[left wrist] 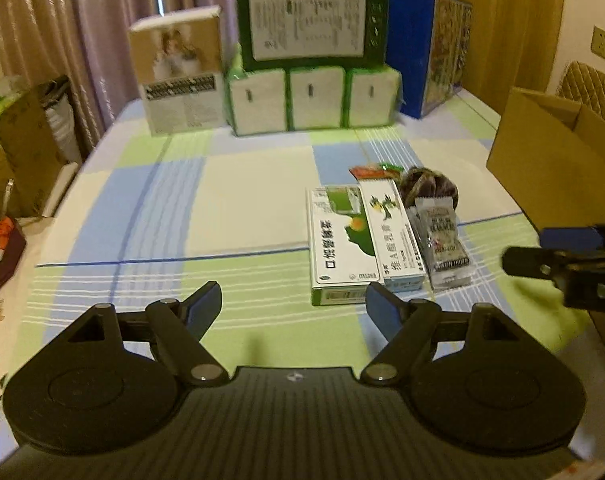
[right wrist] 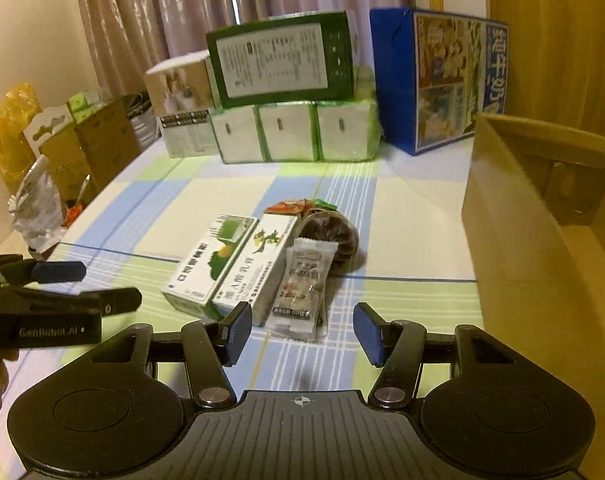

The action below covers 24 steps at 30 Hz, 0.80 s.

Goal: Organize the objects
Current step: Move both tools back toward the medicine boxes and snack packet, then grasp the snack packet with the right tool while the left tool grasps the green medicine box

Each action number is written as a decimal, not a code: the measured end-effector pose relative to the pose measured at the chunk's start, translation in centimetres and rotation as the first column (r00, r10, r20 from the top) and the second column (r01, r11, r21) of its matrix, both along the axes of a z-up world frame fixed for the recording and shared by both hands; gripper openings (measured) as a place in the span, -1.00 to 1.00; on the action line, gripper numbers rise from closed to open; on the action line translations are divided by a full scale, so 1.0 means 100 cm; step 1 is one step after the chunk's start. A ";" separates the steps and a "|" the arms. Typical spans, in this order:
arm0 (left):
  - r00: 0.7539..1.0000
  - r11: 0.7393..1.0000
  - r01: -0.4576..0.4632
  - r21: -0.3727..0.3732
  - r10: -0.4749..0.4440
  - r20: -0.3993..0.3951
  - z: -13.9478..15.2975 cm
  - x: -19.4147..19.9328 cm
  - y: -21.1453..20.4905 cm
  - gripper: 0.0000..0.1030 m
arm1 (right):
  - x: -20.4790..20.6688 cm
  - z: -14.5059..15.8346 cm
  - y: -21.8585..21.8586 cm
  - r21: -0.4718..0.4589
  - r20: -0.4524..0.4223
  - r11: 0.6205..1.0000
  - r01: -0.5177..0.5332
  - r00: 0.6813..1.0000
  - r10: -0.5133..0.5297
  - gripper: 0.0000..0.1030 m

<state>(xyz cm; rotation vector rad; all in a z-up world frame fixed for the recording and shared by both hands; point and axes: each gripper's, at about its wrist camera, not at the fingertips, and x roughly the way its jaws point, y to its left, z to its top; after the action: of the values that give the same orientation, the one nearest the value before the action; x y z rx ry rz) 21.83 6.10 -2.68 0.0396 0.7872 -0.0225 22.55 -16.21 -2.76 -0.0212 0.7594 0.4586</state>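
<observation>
A small row of items sits just right of centre in both views on the checked tablecloth [left wrist: 162, 208]: a green-and-white box [left wrist: 342, 246], a slimmer white box [left wrist: 394, 236] touching its right side, then a clear snack packet [right wrist: 300, 286], with a dark round object [right wrist: 334, 236] and a red-and-green wrapper [left wrist: 376, 171] just behind them. At the lower edge, the left gripper [left wrist: 293, 306] hangs with jaws spread apart and empty; the right gripper [right wrist: 298, 330] is likewise wide open, the packet just beyond it. An open cardboard box [right wrist: 514, 216] stands at the right; stacked cartons [left wrist: 312, 20] fill the upper centre.
</observation>
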 end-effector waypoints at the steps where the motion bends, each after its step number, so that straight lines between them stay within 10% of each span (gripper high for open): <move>1: 1.000 1.000 0.006 0.004 -0.006 -0.004 -0.003 0.005 -0.001 0.44 | 0.005 -0.004 0.001 -0.006 0.000 1.000 0.000 1.000 0.000 0.06; 24: 0.999 0.999 0.026 0.029 -0.026 -0.021 -0.021 0.042 0.003 0.28 | 0.056 -0.043 0.028 -0.043 -0.065 0.999 -0.014 0.998 0.011 -0.17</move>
<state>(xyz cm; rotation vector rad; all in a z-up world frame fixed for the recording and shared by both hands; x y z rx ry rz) 26.02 6.40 -4.76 0.0774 0.8077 -0.0361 28.17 -13.45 -7.10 -0.0513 0.8334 0.4564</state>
